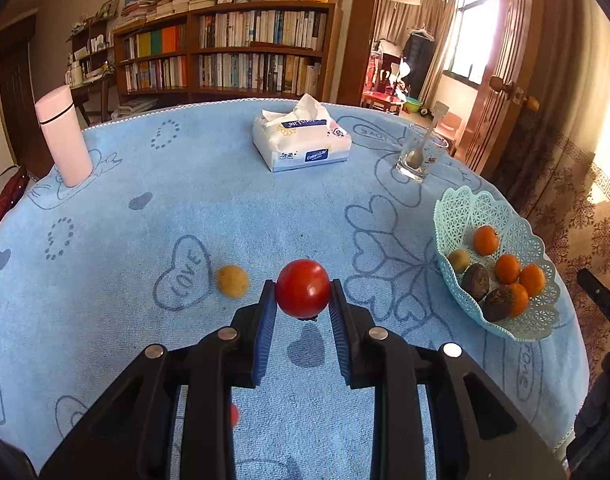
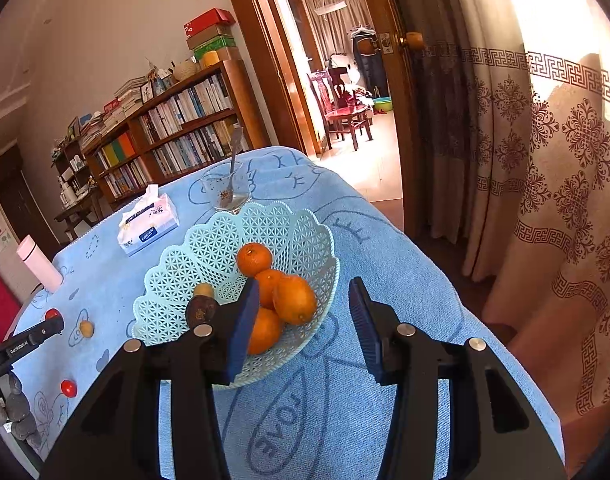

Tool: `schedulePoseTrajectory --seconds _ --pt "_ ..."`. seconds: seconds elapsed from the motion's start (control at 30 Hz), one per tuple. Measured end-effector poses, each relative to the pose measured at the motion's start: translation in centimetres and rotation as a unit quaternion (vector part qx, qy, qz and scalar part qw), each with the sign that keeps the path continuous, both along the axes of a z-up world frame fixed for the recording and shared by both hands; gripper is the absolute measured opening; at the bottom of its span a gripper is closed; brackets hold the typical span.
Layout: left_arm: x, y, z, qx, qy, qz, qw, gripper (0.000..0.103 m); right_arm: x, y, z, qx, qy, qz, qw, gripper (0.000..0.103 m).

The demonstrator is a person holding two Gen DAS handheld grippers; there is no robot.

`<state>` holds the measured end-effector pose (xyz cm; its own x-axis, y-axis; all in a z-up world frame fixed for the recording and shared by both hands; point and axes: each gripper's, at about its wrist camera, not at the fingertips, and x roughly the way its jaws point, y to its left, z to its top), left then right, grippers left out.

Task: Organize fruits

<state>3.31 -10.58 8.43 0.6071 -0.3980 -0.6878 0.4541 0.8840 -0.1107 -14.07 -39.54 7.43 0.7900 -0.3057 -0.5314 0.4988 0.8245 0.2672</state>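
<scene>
My left gripper (image 1: pixel 303 290) is shut on a red tomato (image 1: pixel 303 288) and holds it above the blue cloth. A small yellow-brown fruit (image 1: pixel 233 280) lies on the cloth just left of it. A mint lattice basket (image 1: pixel 461 208) at the right holds several oranges (image 1: pixel 507 269) and dark fruits (image 1: pixel 476 282). In the right wrist view my right gripper (image 2: pixel 305 312) is open and empty, over the near right rim of the basket (image 2: pixel 209 248). The left gripper (image 2: pixel 41 332), the held tomato (image 2: pixel 53 314), the yellow fruit (image 2: pixel 85 328) and a second small tomato (image 2: pixel 69 388) show at the left.
A tissue pack (image 1: pixel 301 140), a glass with a spoon (image 1: pixel 419 156) and a pink bottle (image 1: pixel 63 136) stand at the far side of the table. The table's right edge runs close behind the basket, with a curtain (image 2: pixel 545 200) beyond.
</scene>
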Motion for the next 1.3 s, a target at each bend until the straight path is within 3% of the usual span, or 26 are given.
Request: schedulePoseTrajectory --seconds 0.23,0.57,0.6,0.67,0.7,0.73,1.07,1.17,1.3 --pt "-2.1 -6.1 -0.1 0.004 0.010 -0.060 0.9982 0.027 -1.2 -1.4 -0.2 -0.002 -0.014 -0.017 1.000 0.050" --pt "-5.2 -14.6 -1.0 0.030 0.008 -0.142 0.9894 0.027 -1.7 -1.6 -0.8 -0.005 -0.014 -0.006 1.000 0.051" --pt "-5.5 -15.2 -1.1 0.034 0.008 -0.145 0.9889 0.028 -1.7 -1.6 -0.8 -0.004 -0.014 -0.005 1.000 0.052" --pt "-5.7 -15.8 -1.3 0.038 0.010 -0.148 0.9883 0.046 -1.9 -1.7 -0.8 -0.004 -0.016 -0.007 1.000 0.057" --pt "-5.7 -15.8 -1.2 0.035 0.006 -0.144 0.9889 0.066 -2.0 -1.8 -0.8 -0.003 -0.018 -0.009 1.000 0.059" --pt "-5.8 -15.6 -1.0 0.031 0.000 -0.141 0.9896 0.070 -2.1 -1.8 -0.8 -0.002 -0.019 -0.010 1.000 0.059" --pt "-3.7 -11.3 0.0 0.031 -0.002 -0.080 0.9963 0.072 -1.6 -1.1 -1.1 0.006 -0.013 0.001 1.000 0.061" --pt "-3.2 -9.5 0.4 0.028 -0.004 -0.062 0.9977 0.078 -1.7 -0.7 -0.8 0.004 -0.017 0.005 1.000 0.067" --pt "-2.8 -6.6 0.9 0.033 -0.009 -0.037 0.9987 0.083 -1.8 -0.2 -0.8 0.003 -0.018 0.009 1.000 0.068"
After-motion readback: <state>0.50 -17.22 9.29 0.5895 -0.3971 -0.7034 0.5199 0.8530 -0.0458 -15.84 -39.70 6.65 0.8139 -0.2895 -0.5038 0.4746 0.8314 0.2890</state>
